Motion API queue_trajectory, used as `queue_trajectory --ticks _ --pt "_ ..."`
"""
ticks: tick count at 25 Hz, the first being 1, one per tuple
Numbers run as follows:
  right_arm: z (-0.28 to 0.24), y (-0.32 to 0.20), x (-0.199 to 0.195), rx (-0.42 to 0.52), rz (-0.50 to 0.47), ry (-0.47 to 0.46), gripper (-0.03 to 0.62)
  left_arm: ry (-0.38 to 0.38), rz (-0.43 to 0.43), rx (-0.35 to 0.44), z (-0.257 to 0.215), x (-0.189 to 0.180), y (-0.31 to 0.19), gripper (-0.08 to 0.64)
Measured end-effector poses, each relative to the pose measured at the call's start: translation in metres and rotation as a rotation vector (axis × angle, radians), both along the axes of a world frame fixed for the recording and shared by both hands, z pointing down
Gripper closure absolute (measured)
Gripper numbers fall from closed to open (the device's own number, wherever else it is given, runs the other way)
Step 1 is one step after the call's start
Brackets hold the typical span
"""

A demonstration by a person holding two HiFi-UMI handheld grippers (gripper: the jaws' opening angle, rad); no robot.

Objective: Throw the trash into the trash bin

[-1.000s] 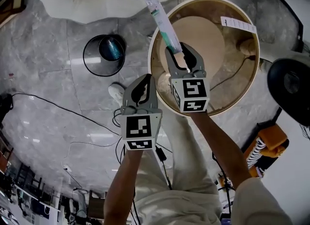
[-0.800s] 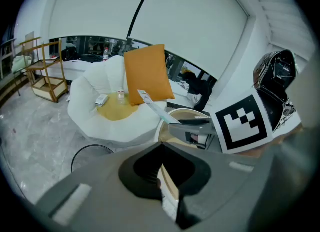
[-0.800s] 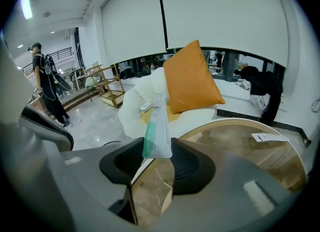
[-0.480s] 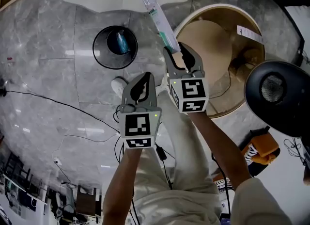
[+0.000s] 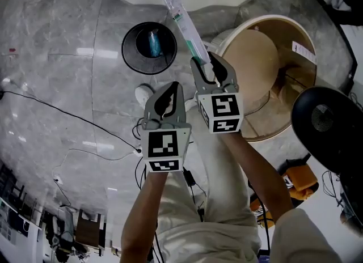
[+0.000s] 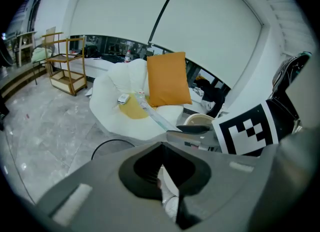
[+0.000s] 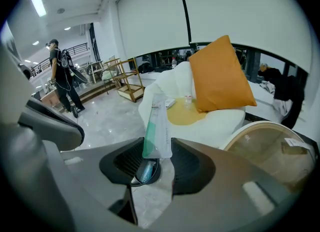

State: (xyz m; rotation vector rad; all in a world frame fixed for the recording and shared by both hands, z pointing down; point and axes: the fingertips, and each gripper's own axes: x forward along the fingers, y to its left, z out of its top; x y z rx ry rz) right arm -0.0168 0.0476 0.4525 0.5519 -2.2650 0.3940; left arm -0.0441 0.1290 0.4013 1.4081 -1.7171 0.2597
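Observation:
A black round trash bin [image 5: 149, 48] stands on the marble floor with a blue item inside it. My right gripper [image 5: 207, 66] is shut on the near end of a long clear-and-green plastic package [image 5: 184, 21], which sticks out forward just right of the bin's rim. In the right gripper view the package [image 7: 157, 131] rises between the jaws, and the bin [image 7: 145, 171] shows below them. My left gripper [image 5: 172, 88] hovers beside the right one, below the bin, jaws together with nothing in them. The left gripper view shows the bin's rim [image 6: 107, 148] ahead.
A round beige wooden table [image 5: 272, 75] stands right of the grippers. A white seat [image 7: 165, 101] carries an orange pillow [image 7: 220, 76] beyond the bin. A black round object [image 5: 329, 126] is at the right, cables [image 5: 68, 126] cross the floor, and a person [image 7: 62, 76] walks far off.
Both grippers have moved across the floor away from the round table and nearer the bin. The package stays in the right gripper's grip, its tip now beside the bin's rim.

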Motion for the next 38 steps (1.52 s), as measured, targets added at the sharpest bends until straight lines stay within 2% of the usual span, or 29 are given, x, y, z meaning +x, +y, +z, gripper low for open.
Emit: queue_trajectory --ticks 21,38 --pt "0.047 0.073 -0.045 -0.056 -0.12 0.038 0.4 0.029 -0.113 -0.043 0.041 -0.042 0.066 0.558" --pt "0.111 0.119 -0.038 -0.104 -0.198 0.154 0.4 0.064 -0.161 -0.096 0.098 -0.055 0.097 0.558"
